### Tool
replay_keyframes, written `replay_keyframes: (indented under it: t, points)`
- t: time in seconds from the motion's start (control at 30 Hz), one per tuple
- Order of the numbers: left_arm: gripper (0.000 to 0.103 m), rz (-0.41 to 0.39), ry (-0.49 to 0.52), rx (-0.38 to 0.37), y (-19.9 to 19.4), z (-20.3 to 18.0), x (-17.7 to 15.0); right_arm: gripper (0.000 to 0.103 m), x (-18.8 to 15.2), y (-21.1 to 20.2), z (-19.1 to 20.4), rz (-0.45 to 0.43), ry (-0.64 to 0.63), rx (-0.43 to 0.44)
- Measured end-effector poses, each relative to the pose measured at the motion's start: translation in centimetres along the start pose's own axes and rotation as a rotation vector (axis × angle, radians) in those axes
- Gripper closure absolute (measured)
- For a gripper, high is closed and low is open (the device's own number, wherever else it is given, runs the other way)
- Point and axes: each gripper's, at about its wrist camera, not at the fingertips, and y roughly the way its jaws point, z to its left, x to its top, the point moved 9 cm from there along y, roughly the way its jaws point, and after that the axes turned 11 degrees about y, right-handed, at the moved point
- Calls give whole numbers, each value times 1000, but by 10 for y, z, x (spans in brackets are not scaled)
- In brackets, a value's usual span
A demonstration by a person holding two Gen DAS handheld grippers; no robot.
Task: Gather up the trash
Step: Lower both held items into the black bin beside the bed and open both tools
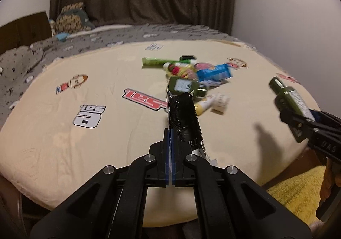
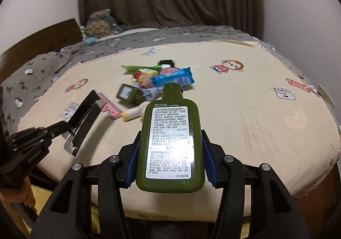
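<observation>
The jaws of the left gripper (image 1: 171,143) are pressed together on the edge of a flattened black carton (image 1: 184,117), which is held above the cream blanket (image 1: 64,143) and points toward 12 o'clock. In the right wrist view the same carton (image 2: 84,115) is seen at 9 o'clock, tilted, with a torn white edge at its lower end.

The jaws of the right gripper (image 2: 170,153) are held moderately apart and are clamped on the two sides of a green lotion bottle (image 2: 170,143). The blue pads (image 2: 133,161) are touching the bottle body. The cap end points away from the camera, and the white label with printed text is turned up. In the left wrist view this bottle (image 1: 292,100) is seen at 3 o'clock, raised over the blanket.

The remaining trash is lying in one pile near the middle of the blanket, at 12 o'clock: a second green bottle (image 2: 130,93) on its side, a blue wrapper (image 2: 174,77), a green wrapper (image 2: 138,67), a yellow tube (image 2: 133,113) and some colourful small packets (image 2: 142,79). A grey patterned cover (image 2: 53,61) is seen behind the blanket.
</observation>
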Motion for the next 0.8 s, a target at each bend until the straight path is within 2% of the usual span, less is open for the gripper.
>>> replay_keyframes:
  t: [0.07,0.2,0.57,0.7,0.8]
  points:
    - [103,-25,36,-8,-22,-15,-3,51,-11,-11,1,4,-16,-4]
    - [103,-23,95,-33,-46,-44,-22,51,-40,-26,-7,39,-36,-4]
    - [103,129,149,-185,-51,-107,-107,51,-109,-29,-29,164,-59,-35]
    - [103,191,164,-219,-45,-117,-131,51,-138,-21,-24,265,-65,2]
    - [103,247,153,-240,-33,-119,-145,51,-162,-5,-25,349,-54,-5]
